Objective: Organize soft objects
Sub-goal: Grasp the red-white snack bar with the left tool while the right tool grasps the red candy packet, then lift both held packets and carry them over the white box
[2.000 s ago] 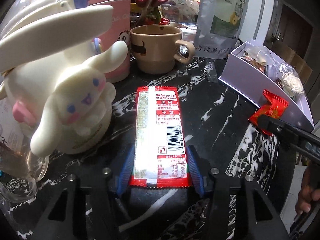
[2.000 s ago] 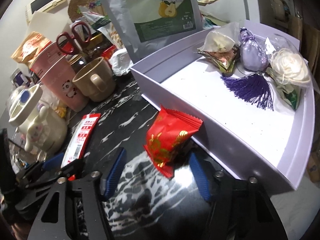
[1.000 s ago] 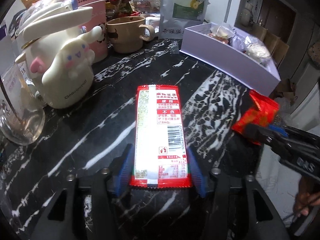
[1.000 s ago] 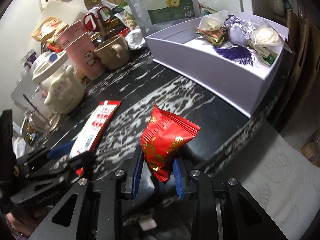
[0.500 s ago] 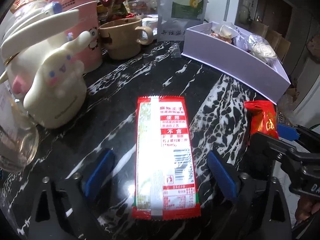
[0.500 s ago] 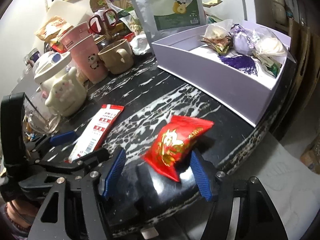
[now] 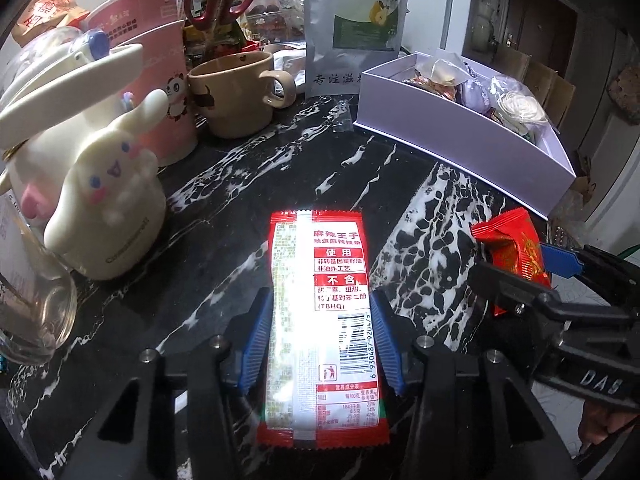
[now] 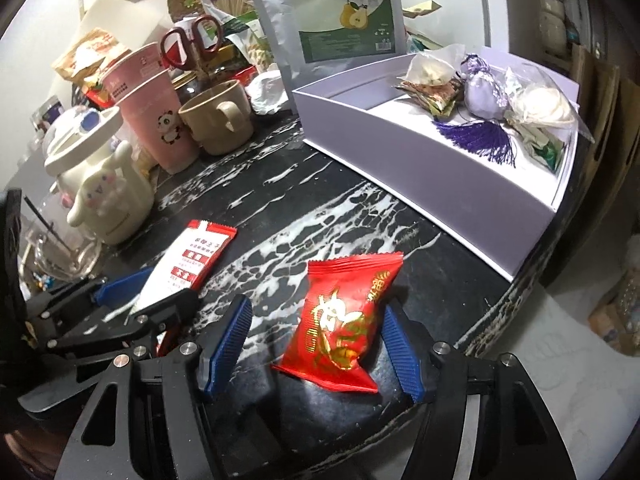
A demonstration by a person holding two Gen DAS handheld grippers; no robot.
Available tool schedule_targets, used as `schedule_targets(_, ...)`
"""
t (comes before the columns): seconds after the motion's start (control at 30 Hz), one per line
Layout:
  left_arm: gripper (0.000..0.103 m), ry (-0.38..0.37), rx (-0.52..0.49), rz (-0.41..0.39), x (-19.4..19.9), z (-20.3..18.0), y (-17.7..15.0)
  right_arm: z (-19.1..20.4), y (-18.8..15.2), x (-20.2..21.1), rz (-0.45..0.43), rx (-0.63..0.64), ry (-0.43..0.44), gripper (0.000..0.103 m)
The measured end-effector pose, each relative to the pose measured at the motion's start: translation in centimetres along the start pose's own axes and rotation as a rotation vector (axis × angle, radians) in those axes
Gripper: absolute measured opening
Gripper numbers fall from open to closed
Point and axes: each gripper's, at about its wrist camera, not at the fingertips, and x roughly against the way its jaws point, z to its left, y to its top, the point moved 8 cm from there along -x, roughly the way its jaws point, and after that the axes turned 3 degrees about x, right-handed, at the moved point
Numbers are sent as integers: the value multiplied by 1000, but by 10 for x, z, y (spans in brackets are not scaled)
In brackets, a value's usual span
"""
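Left tool [image 7: 320, 340] pinches the flat snack packet [image 7: 320, 320] lying on the table [image 7: 240, 208]; right tool [image 8: 316, 344] gapes around the red pouch [image 8: 344, 320], so close squarely mid-pouch, then carry toward the box [image 8: 440, 184] at 1 o'clock.

Red pouch [image 8: 343, 322], long pkt [image 7: 325, 326] – flat

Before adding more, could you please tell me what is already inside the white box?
The white box holds a purple tasselled sachet, a bagged white flower and wrapped packets. Its near wall hides part of the floor.
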Motion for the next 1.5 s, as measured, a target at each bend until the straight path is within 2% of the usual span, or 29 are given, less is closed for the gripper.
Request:
schedule_targets(0.1,48,-6,0,1,0,0,1,1,-2,0,-7,28,-35,63)
schedule_targets(0.13,48,-5,-4,0,0,0,1,1,-3,0,-11,44,-61,52)
schedule_targets(0.2,47,-5,-10,-3,0,0,1,-1,-4,0,-19,82,-125,36)
schedule_targets(0.47,46,-53,-8,7,3,-2,1,1,-7,3,-2,67,-74,31)
schedule_targets(0.57,46,-63,-16,6,5,-4,0,8,-12,6,8,50,-27,31)
schedule_targets(0.83,45,-93,-22,-10,18,-4,0,15,-23,16,11,-1,11,31)
schedule_targets(1.27,45,-105,-32,-111,62,-2,8,35,-20,46,-57,-11,51,30)
schedule_targets(1.5,45,-123,-57,-193,95,-9,21,45,-4,80,-142,-17,77,29)
